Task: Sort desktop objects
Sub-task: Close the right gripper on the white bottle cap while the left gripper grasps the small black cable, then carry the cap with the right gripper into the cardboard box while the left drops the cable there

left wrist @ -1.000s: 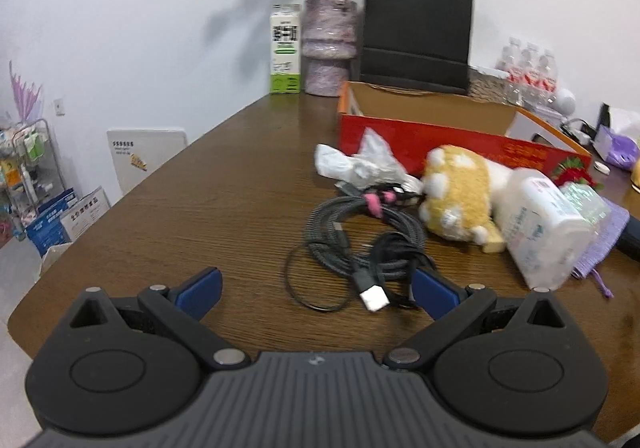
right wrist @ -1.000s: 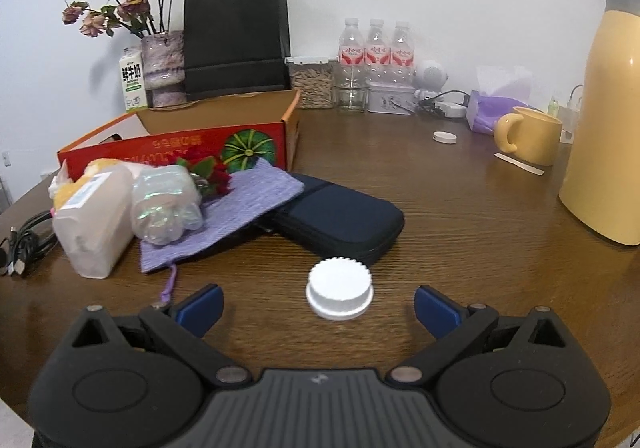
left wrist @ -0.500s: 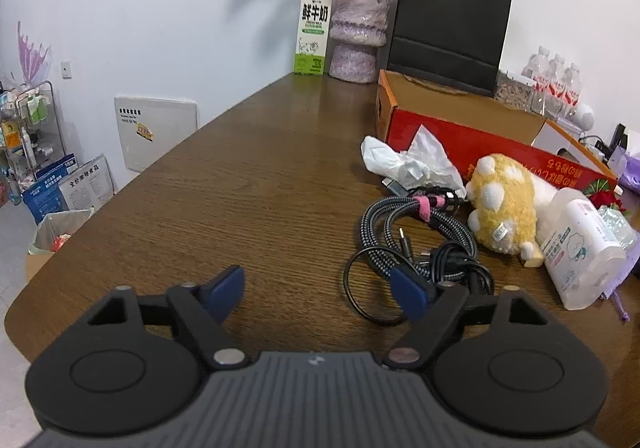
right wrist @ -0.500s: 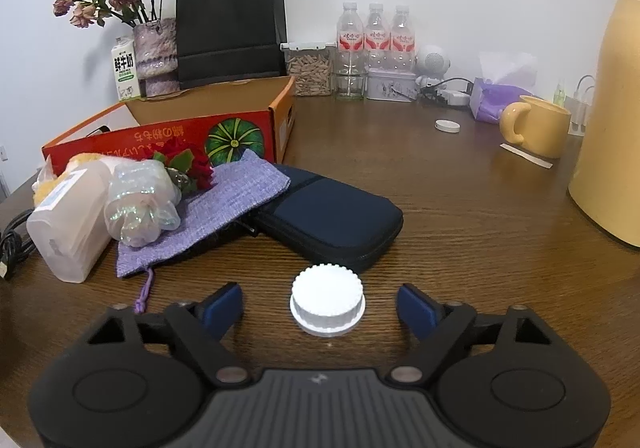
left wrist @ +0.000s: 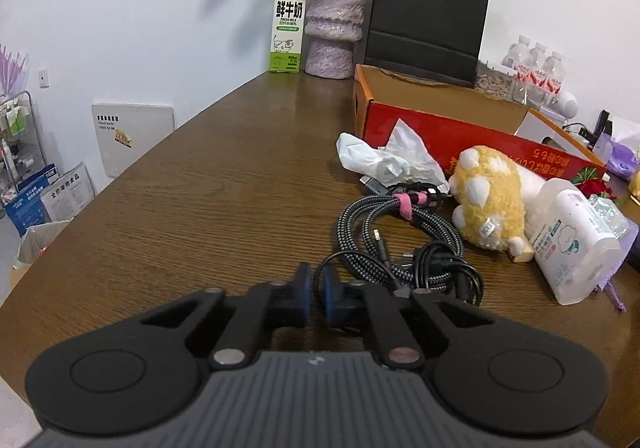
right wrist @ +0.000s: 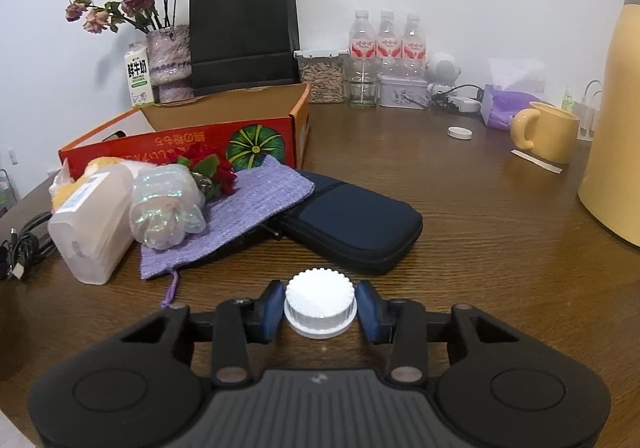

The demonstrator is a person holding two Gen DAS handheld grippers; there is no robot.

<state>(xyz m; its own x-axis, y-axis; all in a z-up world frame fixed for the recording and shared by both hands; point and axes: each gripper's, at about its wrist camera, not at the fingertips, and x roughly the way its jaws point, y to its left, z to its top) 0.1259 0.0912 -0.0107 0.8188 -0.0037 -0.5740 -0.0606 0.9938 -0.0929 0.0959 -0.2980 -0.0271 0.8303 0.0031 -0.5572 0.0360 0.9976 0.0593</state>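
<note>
Left tool [left wrist: 316,294]: jaws have just been closing and now stand almost together, pinching a thin black cable loop [left wrist: 326,268] between the blue pads.
Right tool [right wrist: 320,308]: jaws have just been closing; the blue pads now sit against both sides of a white cap [right wrist: 320,306], which rests on the bench [right wrist: 480,228].
White cap: round, ribbed rim with a wider flange at its base, plastic; just in front of the dark pouch.
Cable bundle [left wrist: 400,244]: braided grey cord coiled and tied with one pink strap, tangled with thinner black cords; lies on the bench just ahead and right of the left tool.
Beside the cables: one crumpled white tissue [left wrist: 384,159] behind, one fuzzy yellow plush toy [left wrist: 488,203] to the right, touching one white plastic bottle [left wrist: 572,244] lying on its side.
Ahead of the cap: one navy zip pouch [right wrist: 352,224], rounded and padded, partly under one knitted purple bag [right wrist: 248,215] with a drawstring; one iridescent wrapped bundle [right wrist: 168,207] lies on the purple bag.
Box: one red and orange cardboard box [right wrist: 180,143], open-topped, pumpkin print, behind the pile.
Back row: one milk carton [left wrist: 288,31], one mottled purple vase [left wrist: 334,33] of dried roses, one black paper bag [right wrist: 244,35], three water bottles [right wrist: 386,43], one clear jar of seeds [right wrist: 322,75].
Right side: one yellow mug [right wrist: 548,131], one tall yellow jug [right wrist: 616,119], a second small white lid [right wrist: 459,132] well apart from the cap.
Bench: dark wood grain, rounded edge.
</note>
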